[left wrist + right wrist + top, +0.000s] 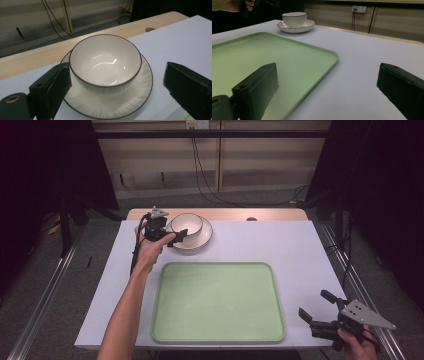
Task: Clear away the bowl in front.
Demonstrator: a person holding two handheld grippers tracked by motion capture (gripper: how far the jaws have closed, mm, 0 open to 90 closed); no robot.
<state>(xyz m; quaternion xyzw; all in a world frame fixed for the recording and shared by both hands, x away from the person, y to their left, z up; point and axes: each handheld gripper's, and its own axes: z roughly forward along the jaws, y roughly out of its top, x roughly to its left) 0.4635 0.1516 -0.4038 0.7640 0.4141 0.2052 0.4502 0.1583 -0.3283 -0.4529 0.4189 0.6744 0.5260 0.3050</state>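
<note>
- Left tool (176, 236): held at the far left of the table (300, 255), jaws spread wide on either side of the bowl (187, 224). In the left gripper view one jaw stands just beside the bowl's wall near the rim and the other is well clear of it; nothing is pinched.
- Bowl (105, 61): round, white, glazed ceramic with a thin dark line around the rim, empty, its inside showing bright highlights. It sits upright in the middle of the plate (140, 90).
- Plate (202, 237): a shallow white saucer-like dish, dark-edged like the bowl, with faint radial ribbing on its broad rim.
- Handling, as a judgement: both pieces look stiff, fairly heavy for their size, smooth enough to slip, and liable to chip or crack. The bowl's rim and wall seem the best hold, one jaw inside and one outside; a lift should be level, so that the plate is not dragged along.
- Tray (218, 301): pale green, rectangular with rounded corners and a low raised lip, matt, bare, near the table's front edge.
- Right tool (314, 307): at the front right corner, jaws spread and holding nothing, just right of the tray.
- Table: covered by a smooth pale sheet; a light wood edge shows at the far side.
</note>
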